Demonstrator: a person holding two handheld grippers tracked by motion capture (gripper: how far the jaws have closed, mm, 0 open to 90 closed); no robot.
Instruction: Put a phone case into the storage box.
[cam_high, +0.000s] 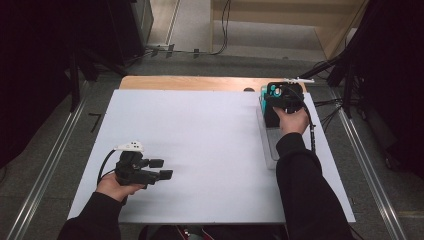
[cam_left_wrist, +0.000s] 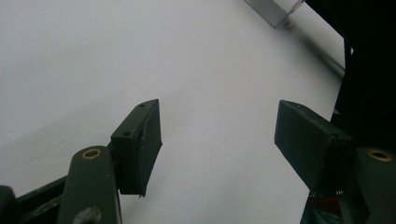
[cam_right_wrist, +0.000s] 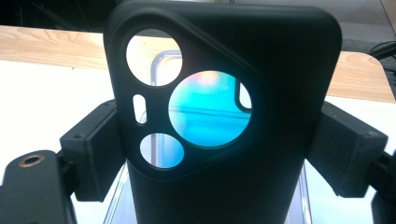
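A black phone case (cam_right_wrist: 280, 70) with round camera cutouts stands upright between the jaws of my right gripper (cam_right_wrist: 222, 149), which is shut on its sides. Through the cutouts I see something teal (cam_right_wrist: 205, 112) and a clear tray's rim (cam_right_wrist: 161, 58). In the high view this right gripper (cam_high: 280, 95) holds the case (cam_high: 271, 102) over the far end of the clear tray (cam_high: 270, 145) at the board's right edge. My left gripper (cam_high: 162, 168) rests low at the near left, open, with nothing between its jaws (cam_left_wrist: 219, 126).
A white board (cam_high: 200, 135) covers most of a wooden table (cam_high: 190, 82). A corner of the clear tray (cam_left_wrist: 275, 9) shows far off in the left gripper view. Dark stands and cables lie on the floor around the table.
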